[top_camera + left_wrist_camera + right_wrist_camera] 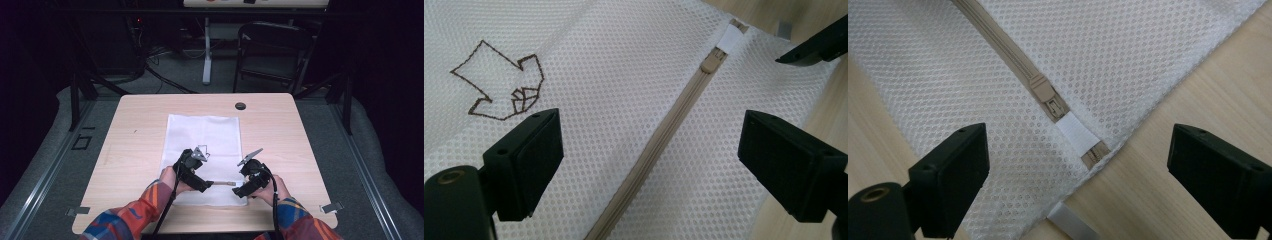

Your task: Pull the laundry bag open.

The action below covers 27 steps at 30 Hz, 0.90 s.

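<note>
A white mesh bag (202, 145) lies flat in the middle of the wooden table (280, 130). A beige zipper (659, 145) runs along its near edge, and its slider (1044, 92) sits close to the white end tab (1075, 134) at the bag's corner. A brown stitched arrow (499, 82) marks the mesh. My left gripper (202, 184) hovers open over the zipper (223, 183), jaws wide on either side of it. My right gripper (243, 189) is open above the bag's corner, with the slider and tab between its jaws, touching neither.
A black grommet hole (240, 106) sits near the table's far edge. Beyond the table stand a dark folding chair (272, 50) and a white desk leg (206, 50). Bare wood lies to the left and right of the bag.
</note>
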Each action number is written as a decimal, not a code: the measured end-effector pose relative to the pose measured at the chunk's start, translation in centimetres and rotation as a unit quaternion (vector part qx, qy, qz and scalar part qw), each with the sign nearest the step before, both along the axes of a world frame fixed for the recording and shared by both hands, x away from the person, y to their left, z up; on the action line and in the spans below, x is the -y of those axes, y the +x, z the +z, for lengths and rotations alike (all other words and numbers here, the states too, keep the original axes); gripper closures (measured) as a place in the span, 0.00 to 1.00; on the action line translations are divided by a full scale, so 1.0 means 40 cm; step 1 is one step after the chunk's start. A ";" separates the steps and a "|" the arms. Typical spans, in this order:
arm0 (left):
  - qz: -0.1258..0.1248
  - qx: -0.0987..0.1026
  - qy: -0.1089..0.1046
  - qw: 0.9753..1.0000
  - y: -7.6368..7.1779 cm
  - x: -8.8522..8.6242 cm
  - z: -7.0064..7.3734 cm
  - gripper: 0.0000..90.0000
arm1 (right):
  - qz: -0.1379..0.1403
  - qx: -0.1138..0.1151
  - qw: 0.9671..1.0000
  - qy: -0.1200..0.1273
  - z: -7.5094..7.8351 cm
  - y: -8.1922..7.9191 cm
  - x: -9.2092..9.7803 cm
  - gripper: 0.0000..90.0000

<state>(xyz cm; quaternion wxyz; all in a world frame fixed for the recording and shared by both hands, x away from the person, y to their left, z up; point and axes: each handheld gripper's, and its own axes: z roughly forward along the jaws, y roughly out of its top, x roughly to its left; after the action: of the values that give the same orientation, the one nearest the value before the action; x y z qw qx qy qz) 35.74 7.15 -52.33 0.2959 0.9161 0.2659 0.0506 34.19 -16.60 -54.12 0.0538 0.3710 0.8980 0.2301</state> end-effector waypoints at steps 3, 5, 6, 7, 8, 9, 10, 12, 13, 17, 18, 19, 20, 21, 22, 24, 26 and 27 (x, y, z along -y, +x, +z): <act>-0.005 -0.002 -0.005 1.000 0.003 0.010 -0.010 0.09 | 0.004 0.003 1.000 -0.007 0.002 0.001 -0.002 0.12; -0.009 0.001 -0.014 1.000 0.003 0.019 -0.013 0.09 | 0.005 0.003 1.000 -0.002 0.001 0.000 -0.004 0.14; -0.016 0.003 -0.011 1.000 0.003 0.022 -0.012 0.10 | 0.006 0.003 1.000 -0.008 0.001 0.000 -0.003 0.15; -0.019 0.003 -0.016 1.000 0.003 0.026 -0.013 0.11 | 0.005 0.005 1.000 -0.007 0.001 0.000 -0.002 0.15; -0.021 0.004 -0.018 1.000 0.003 0.032 -0.014 0.12 | 0.005 0.007 1.000 -0.009 0.002 0.000 -0.001 0.16; -0.027 0.006 -0.014 1.000 0.005 0.036 -0.016 0.13 | 0.000 0.011 1.000 -0.003 0.000 0.000 -0.001 0.16; -0.030 0.006 -0.018 0.999 0.005 0.041 -0.018 0.13 | -0.001 0.013 1.000 -0.007 0.000 0.001 0.001 0.18; -0.040 0.004 -0.019 0.999 0.007 0.050 -0.025 0.14 | -0.003 0.015 1.000 -0.008 0.001 0.001 0.002 0.22; -0.041 0.003 -0.021 0.999 0.008 0.053 -0.028 0.15 | -0.004 0.018 1.000 -0.010 0.002 0.002 0.003 0.26; -0.054 -0.001 -0.019 0.998 0.011 0.073 -0.042 0.21 | -0.005 0.021 1.000 -0.002 0.001 0.005 0.007 0.44; -0.058 -0.002 -0.019 0.998 0.011 0.076 -0.043 0.25 | -0.005 0.022 1.000 -0.002 -0.001 0.007 0.009 0.50; -0.064 -0.003 -0.021 0.998 0.010 0.082 -0.047 0.26 | -0.003 0.021 1.000 0.003 -0.003 0.007 0.009 0.56; -0.068 -0.005 -0.023 0.997 0.010 0.086 -0.049 0.27 | -0.001 0.022 1.000 -0.001 -0.004 0.007 0.009 0.62; -0.073 -0.006 -0.025 0.997 0.010 0.090 -0.052 0.31 | 0.000 0.023 1.000 -0.001 -0.005 0.006 0.008 0.69; -0.078 -0.007 -0.025 0.997 0.010 0.094 -0.054 0.34 | 0.002 0.022 1.000 0.004 -0.008 0.006 0.006 0.74; -0.084 -0.008 -0.025 0.996 0.010 0.102 -0.059 0.41 | 0.007 0.022 1.000 -0.008 -0.010 0.005 0.004 0.81; -0.089 -0.011 -0.026 0.996 0.011 0.109 -0.064 0.46 | 0.007 0.022 1.000 -0.006 -0.019 0.004 -0.002 0.89; -0.094 -0.011 -0.028 0.995 0.011 0.114 -0.067 0.50 | 0.004 0.026 1.000 -0.006 -0.023 0.004 -0.003 0.92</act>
<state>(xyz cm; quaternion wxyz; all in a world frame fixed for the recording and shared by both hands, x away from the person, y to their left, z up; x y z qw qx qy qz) 36.18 2.59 -55.00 0.3216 0.9289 0.1834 0.0047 34.34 -16.47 -55.04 0.0785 0.3606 0.8992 0.2351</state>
